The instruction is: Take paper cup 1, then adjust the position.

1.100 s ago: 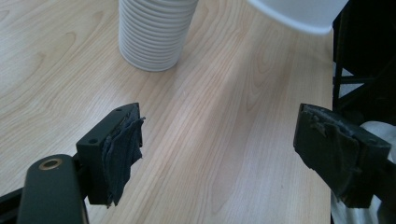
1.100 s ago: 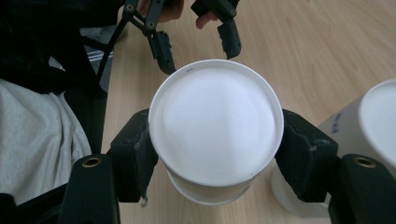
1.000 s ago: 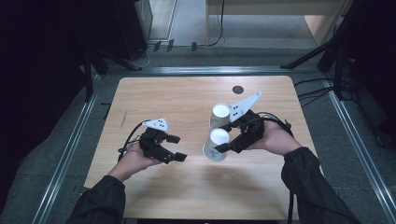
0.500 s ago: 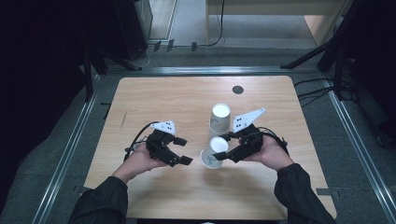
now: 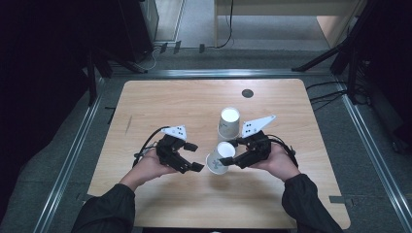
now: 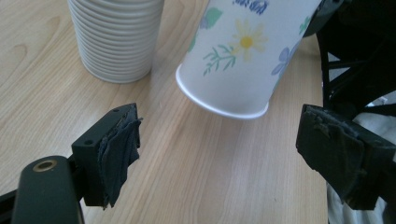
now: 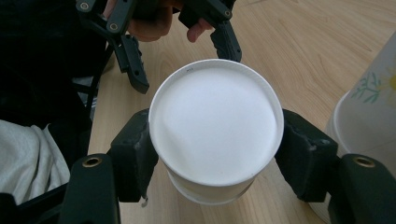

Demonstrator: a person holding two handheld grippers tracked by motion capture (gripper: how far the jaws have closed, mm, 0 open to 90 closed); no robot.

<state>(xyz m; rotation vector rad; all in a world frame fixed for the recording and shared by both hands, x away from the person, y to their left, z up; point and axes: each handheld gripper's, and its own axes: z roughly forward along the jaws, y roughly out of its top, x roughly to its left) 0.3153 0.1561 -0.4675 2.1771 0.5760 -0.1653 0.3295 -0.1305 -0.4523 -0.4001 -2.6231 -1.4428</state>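
Right gripper [image 7: 217, 154] clamps a white flower-printed paper cup [image 7: 215, 123].
The cup hangs tilted, seemingly just above the wooden table [image 5: 170, 102], beside the cup stack [image 5: 228, 124]; left gripper [image 5: 194, 156], empty, has been widening.

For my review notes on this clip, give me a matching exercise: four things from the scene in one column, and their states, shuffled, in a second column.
Things:
1. single paper cup
2. stack of cups
3. left gripper
4. right gripper

States:
A. jaws open, nothing between the pads
B. stands upside down on the table
C. held tilted, its base toward the right gripper's camera
D. jaws shut on the single paper cup

Pairs: 1-C, 2-B, 3-A, 4-D
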